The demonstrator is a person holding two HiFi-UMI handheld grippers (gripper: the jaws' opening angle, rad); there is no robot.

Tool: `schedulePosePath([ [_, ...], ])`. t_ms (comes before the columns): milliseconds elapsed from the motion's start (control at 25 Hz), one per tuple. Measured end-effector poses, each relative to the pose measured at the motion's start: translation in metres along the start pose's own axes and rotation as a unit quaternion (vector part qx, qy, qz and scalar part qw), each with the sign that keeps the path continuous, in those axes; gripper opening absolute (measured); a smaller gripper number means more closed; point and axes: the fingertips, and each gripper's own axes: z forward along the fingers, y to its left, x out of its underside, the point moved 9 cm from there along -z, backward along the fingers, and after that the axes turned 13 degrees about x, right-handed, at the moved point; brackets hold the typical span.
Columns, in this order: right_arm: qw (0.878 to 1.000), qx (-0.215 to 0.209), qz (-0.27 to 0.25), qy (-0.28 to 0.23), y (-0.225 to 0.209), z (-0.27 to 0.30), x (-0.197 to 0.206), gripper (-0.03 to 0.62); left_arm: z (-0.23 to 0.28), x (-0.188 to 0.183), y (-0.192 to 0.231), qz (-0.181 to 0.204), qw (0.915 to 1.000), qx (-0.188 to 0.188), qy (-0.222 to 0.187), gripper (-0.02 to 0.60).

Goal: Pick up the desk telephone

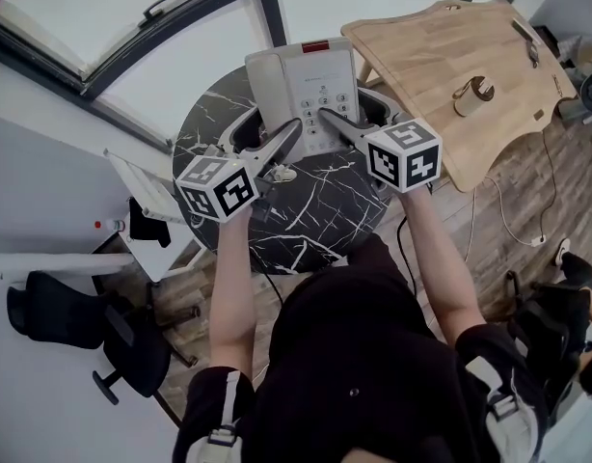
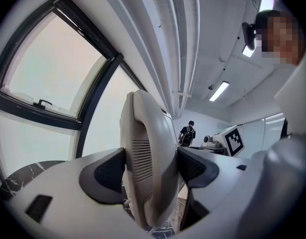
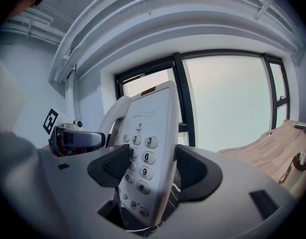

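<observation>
A beige desk telephone (image 1: 325, 75) is at the far side of a round black marble table (image 1: 315, 210). Its handset (image 1: 265, 80) lies along its left side. My left gripper (image 1: 274, 119) is shut on the handset (image 2: 148, 168), whose ribbed earpiece sits upright between both dark pads (image 2: 105, 176). My right gripper (image 1: 346, 106) is shut on the telephone's body (image 3: 148, 148), one pad over the keypad face and the other pad (image 3: 195, 171) against its right edge. Whether the telephone rests on the table or is off it cannot be told.
A pale wooden board (image 1: 450, 66) juts over the table's right side. A white stand (image 1: 147, 196) and a black office chair (image 1: 65, 321) are to the left. Large windows (image 1: 113, 27) lie beyond the table. A person (image 2: 187, 132) stands far off.
</observation>
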Motion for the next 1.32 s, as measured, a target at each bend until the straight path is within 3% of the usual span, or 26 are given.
schedulePosePath([
  [1320, 1.000, 0.004, -0.011, -0.017, 0.003, -0.014, -0.007, 0.307, -0.002, -0.009, -0.013, 0.019, 0.9998, 0.002, 0.000, 0.345],
])
